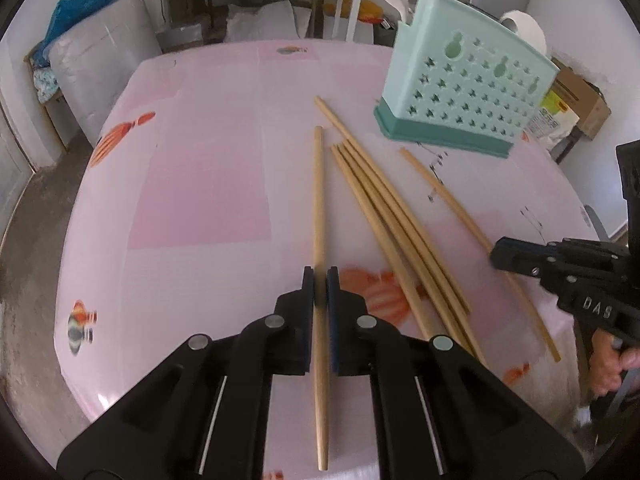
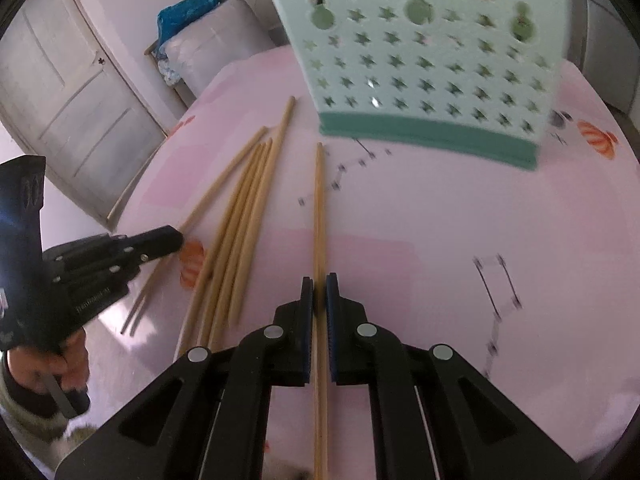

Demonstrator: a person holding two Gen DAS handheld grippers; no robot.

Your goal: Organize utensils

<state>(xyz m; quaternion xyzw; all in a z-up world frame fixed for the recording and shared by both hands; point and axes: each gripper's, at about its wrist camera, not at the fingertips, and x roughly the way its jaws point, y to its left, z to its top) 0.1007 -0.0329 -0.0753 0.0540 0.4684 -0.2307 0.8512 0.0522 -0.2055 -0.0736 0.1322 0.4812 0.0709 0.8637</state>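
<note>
- Chopsticks are the items to be organized; one is clamped in each gripper, and the rest lie loose on the pink tablecloth (image 1: 200,200).
- Left gripper (image 1: 320,288): jaws are closed on a single bamboo chopstick (image 1: 319,200), held near its middle, its far end pointing away across the table.
- Right gripper (image 2: 319,292): jaws are closed on another chopstick (image 2: 319,200), whose tip is aimed toward the mint-green perforated utensil holder (image 2: 424,60).
- Loose bundle (image 1: 384,220) lies between the two grippers, well apart from the holder.
- Holder stands upright at the far side of the table; its open top is not seen, so insertion must be judged carefully.
- Recommended handling: each stick should be lifted clear, tipped toward vertical, brought over the holder's rim, and released only once the lower end is inside.
- Risk: a mid-shaft grip may let the stick pivot; firm closure should be maintained.
</note>
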